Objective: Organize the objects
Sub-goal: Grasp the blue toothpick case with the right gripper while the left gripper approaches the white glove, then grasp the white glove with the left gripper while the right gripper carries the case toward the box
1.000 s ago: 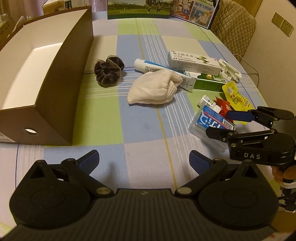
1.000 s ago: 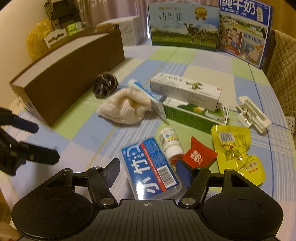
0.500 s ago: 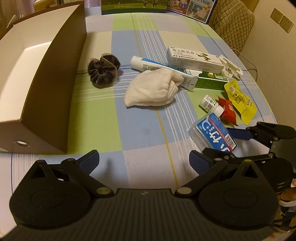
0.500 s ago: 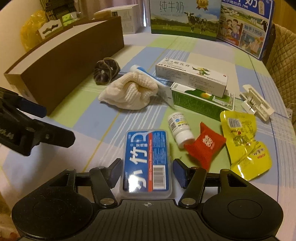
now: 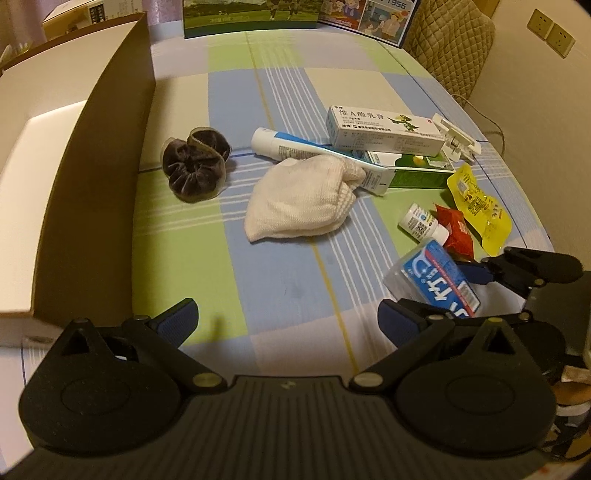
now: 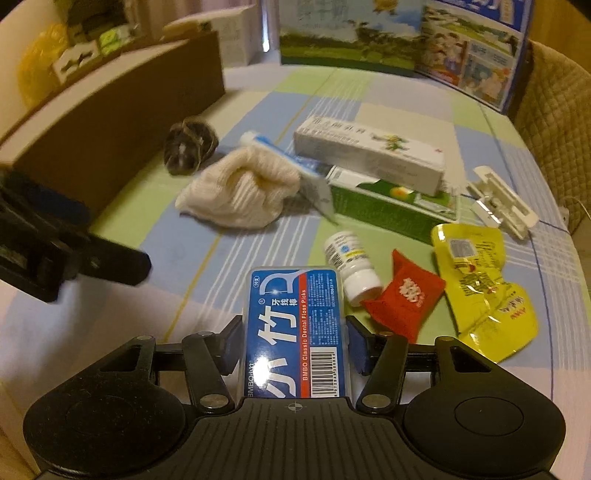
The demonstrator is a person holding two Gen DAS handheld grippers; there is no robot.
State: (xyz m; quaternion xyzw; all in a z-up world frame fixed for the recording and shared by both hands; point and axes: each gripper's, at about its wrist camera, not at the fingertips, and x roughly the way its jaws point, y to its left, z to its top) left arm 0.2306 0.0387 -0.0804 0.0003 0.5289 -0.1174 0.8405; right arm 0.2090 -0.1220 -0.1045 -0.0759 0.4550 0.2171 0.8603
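A blue-labelled clear floss pick box [image 6: 295, 332] lies on the checked tablecloth between the fingers of my right gripper [image 6: 295, 334]. Its jaws are closing and both blue pads touch the box's long sides. The left wrist view shows the same box [image 5: 439, 280] in the right gripper [image 5: 443, 291] at the lower right. My left gripper [image 5: 288, 317] is open over bare cloth beside the brown storage box [image 5: 92, 184], with nothing between its fingers. It shows blurred at the left as the left gripper [image 6: 74, 251].
Spread over the cloth are a dark scrunchie [image 5: 195, 166], a white cloth [image 5: 299, 199], a toothpaste tube [image 5: 295, 147], an ointment carton [image 5: 384, 127], a small bottle [image 6: 351, 262], a red sachet [image 6: 402, 295], a yellow pouch [image 6: 480, 280] and a white clip [image 6: 498, 203]. Milk cartons [image 6: 347, 33] stand at the back.
The right gripper's jaws have narrowed onto the floss pick box, which now lies straight between them. The left gripper has drifted toward the right gripper.
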